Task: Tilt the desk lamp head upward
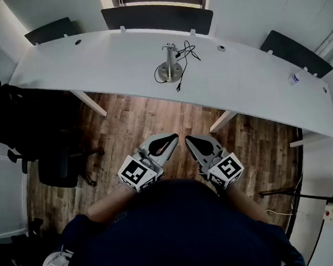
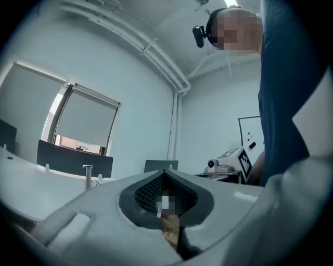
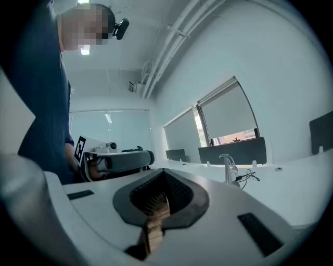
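The task had not begun, as far as the views showed. The desk lamp stood on its round base near the middle of the long, curved white surface, with its black cable lying loose beside it. Its small head sat at the top of the short post. From above, the head's tilt could not be read, and in the two gripper views the lamp appeared only small and far off.

Both grippers were held close to the person's body, over the wooden floor and well apart from the surface. The left gripper and the right gripper sat side by side, pointing toward the lamp. The left gripper's fingers were closed together with nothing between them, and so were the right gripper's fingers.

Judging from this, every step was left to do. The person had to close the gap to the surface, get a gripper onto the lamp head, probably steady the base with the other, and pivot the head upward.
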`<state>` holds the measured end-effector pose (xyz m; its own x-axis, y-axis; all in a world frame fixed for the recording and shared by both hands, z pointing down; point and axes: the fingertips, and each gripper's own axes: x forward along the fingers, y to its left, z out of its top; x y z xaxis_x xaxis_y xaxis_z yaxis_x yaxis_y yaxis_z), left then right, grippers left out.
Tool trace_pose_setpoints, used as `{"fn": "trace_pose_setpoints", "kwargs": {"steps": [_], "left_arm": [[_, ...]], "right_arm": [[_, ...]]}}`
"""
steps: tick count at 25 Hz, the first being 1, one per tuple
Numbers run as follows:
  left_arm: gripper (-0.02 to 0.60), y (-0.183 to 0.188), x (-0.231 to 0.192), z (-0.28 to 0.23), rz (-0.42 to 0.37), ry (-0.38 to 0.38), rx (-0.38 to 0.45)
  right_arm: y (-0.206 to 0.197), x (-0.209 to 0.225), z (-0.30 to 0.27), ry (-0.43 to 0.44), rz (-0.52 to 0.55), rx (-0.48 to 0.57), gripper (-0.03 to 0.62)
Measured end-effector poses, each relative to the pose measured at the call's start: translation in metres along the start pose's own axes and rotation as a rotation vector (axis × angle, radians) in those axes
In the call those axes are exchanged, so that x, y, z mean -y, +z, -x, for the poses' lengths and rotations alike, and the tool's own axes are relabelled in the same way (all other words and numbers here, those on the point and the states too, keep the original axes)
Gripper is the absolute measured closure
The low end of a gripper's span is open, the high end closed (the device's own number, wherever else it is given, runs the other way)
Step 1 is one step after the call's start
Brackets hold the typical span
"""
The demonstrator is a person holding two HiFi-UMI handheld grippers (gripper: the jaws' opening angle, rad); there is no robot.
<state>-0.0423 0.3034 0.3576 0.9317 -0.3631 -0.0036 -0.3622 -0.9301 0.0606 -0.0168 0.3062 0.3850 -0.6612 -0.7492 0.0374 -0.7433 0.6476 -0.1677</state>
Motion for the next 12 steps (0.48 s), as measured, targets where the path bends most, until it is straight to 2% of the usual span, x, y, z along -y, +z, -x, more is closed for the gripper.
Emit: {"fn": "trace_pose_setpoints", "kwargs": {"steps": [12], "left_arm": [[0.575, 0.0005, 0.0005, -0.0022, 0.019, 0.031, 0.002]], "right_arm": [[-0.0019, 0.0010, 0.0033, 0.011, -0.020, 0.006, 0.585]]}}
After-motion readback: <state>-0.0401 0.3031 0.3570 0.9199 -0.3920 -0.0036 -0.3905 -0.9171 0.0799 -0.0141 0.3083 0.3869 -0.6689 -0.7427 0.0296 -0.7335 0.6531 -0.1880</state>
